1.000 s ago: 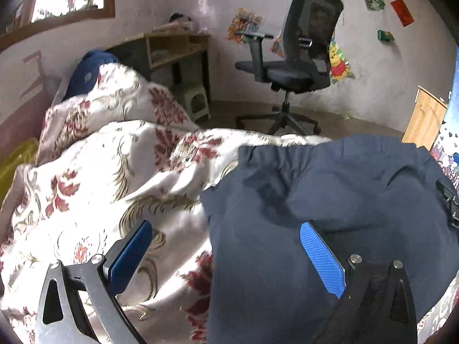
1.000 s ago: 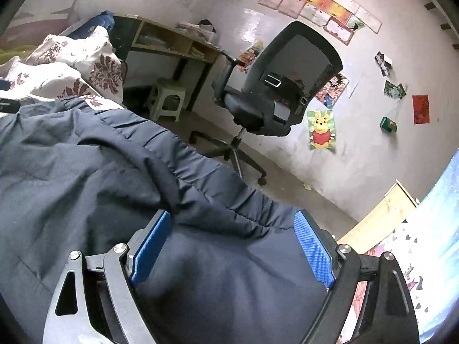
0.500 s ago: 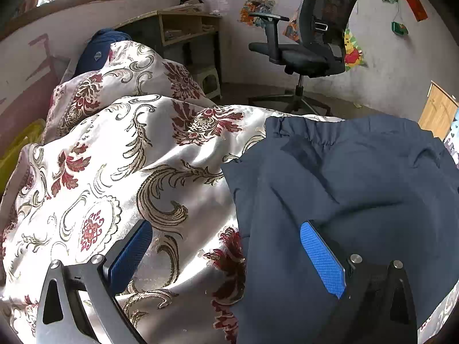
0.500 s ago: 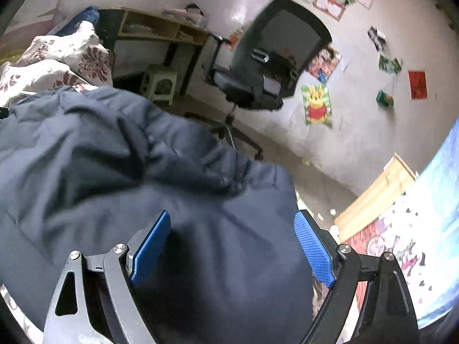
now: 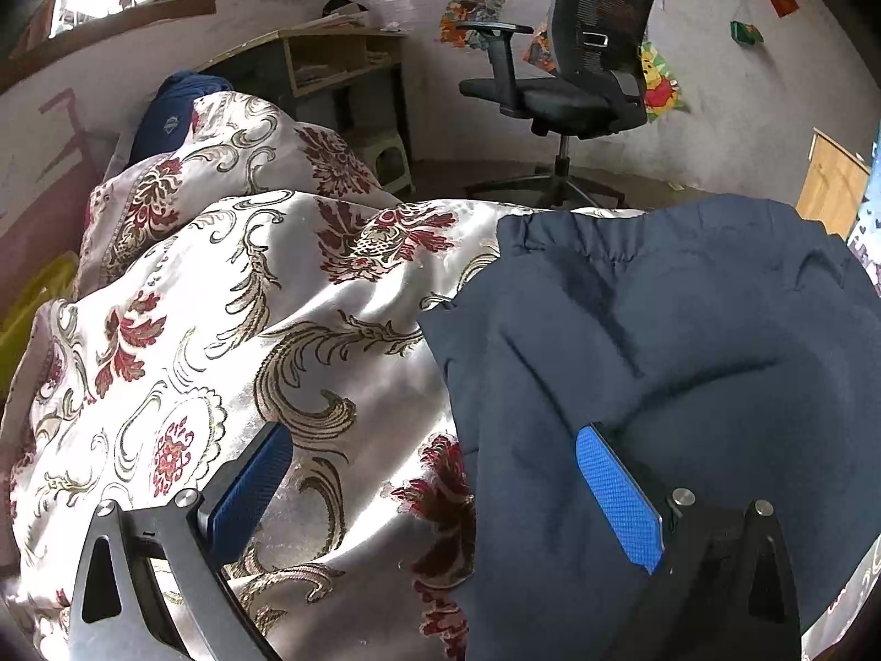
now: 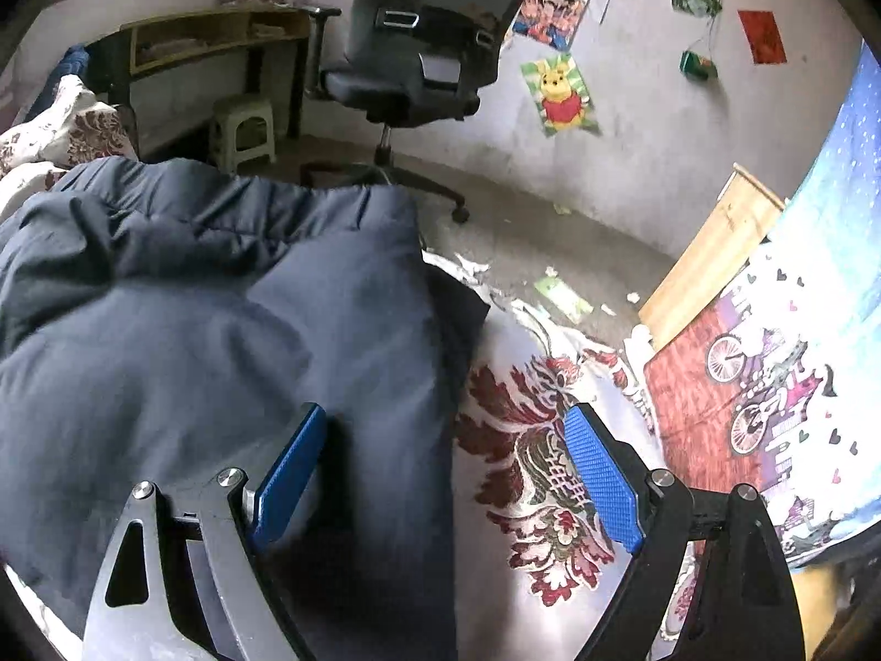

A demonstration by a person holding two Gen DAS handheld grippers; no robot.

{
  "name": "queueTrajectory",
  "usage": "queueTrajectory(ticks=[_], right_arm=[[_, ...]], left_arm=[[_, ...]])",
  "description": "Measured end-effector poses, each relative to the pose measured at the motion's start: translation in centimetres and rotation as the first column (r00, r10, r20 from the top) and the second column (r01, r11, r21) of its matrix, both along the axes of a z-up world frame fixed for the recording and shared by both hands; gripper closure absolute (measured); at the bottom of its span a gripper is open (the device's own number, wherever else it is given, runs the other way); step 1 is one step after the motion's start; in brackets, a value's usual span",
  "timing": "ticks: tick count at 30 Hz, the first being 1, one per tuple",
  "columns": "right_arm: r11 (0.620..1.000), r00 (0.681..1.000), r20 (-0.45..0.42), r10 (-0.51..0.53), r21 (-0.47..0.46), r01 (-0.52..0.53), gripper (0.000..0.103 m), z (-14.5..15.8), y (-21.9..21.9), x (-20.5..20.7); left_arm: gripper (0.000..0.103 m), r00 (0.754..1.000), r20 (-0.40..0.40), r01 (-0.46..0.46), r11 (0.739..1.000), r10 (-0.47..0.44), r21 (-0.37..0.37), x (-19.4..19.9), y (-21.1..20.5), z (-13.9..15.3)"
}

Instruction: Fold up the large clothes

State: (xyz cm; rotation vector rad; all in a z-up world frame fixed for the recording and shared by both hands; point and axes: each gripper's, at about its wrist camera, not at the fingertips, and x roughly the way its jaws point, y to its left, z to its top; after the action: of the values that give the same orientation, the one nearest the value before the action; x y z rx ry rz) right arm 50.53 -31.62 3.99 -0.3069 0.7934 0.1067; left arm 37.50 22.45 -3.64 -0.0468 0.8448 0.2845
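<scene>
A dark navy garment (image 5: 661, 341) lies folded over in a puffy heap on a white bedspread with red and gold flowers (image 5: 231, 297). Its gathered waistband edge lies at the far side. My left gripper (image 5: 435, 473) is open and empty, straddling the garment's left edge just above the cloth. The garment also shows in the right wrist view (image 6: 220, 330). My right gripper (image 6: 446, 457) is open and empty, straddling the garment's right edge, with one finger over the garment and the other over the bedspread (image 6: 539, 440).
A black office chair (image 5: 578, 55) stands on the floor beyond the bed. A wooden desk (image 5: 330, 55) and a small stool (image 6: 245, 129) stand by the far wall. A colourful printed sheet (image 6: 771, 363) lies to the right. A blue pillow (image 5: 170, 115) lies at the bed's head.
Both grippers have drawn back and shifted outward, the left toward the garment's left edge, the right toward its right edge. The garment has settled flatter on the bed. Both grippers stayed open.
</scene>
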Motion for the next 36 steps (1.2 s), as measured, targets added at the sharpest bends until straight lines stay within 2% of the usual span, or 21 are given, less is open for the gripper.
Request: queueTrajectory(ticks=[6, 8, 11, 13, 17, 22, 28, 32, 36], right_arm=[[0.997, 0.996, -0.082, 0.033, 0.073, -0.027, 0.014, -2.4, -0.5, 1.8], [0.997, 0.996, -0.084, 0.032, 0.080, -0.025, 0.012, -3.2, -0.5, 1.9], [0.993, 0.995, -0.095, 0.039, 0.113, -0.028, 0.011, -4.2, -0.7, 2.0], [0.988, 0.993, -0.111, 0.044, 0.153, -0.027, 0.011, -4.6, -1.3, 2.4], [0.967, 0.985, -0.149, 0.082, 0.251, -0.042, 0.011, -5.5, -2.2, 3.4], [0.915, 0.961, -0.226, 0.159, 0.398, -0.058, 0.011, -7.2, -3.7, 5.1], [0.876, 0.914, -0.309, 0.262, 0.473, -0.091, 0.010, -8.9, -3.8, 7.6], [0.858, 0.896, -0.308, 0.321, 0.495, -0.137, 0.003, -10.0, -3.5, 8.4], [0.816, 0.892, -0.276, 0.357, 0.558, -0.154, 0.001, -10.8, -3.9, 8.6]], left_arm=[[0.000, 0.999, 0.020, 0.027, 1.000, -0.027, 0.004, -0.5, -0.8, -0.6], [0.000, 0.997, 0.049, 0.058, 0.998, -0.056, -0.033, -1.1, -0.9, -1.0], [0.000, 0.991, 0.091, 0.112, 0.983, -0.099, -0.143, -1.6, 0.1, -1.4], [0.000, 0.986, 0.095, 0.153, 0.961, -0.134, -0.230, -1.2, 1.0, -1.7], [0.000, 0.975, 0.068, 0.222, 0.898, -0.213, -0.380, 0.6, 2.9, -2.6], [0.000, 0.963, 0.021, 0.245, 0.839, -0.269, -0.486, 3.7, 3.6, -3.6], [0.000, 0.951, -0.019, 0.232, 0.754, -0.308, -0.615, 5.9, 4.1, -5.9], [0.000, 0.947, -0.015, 0.237, 0.732, -0.320, -0.638, 6.1, 3.9, -6.7], [0.000, 0.943, -0.030, 0.232, 0.721, -0.331, -0.653, 6.7, 3.8, -7.0]])
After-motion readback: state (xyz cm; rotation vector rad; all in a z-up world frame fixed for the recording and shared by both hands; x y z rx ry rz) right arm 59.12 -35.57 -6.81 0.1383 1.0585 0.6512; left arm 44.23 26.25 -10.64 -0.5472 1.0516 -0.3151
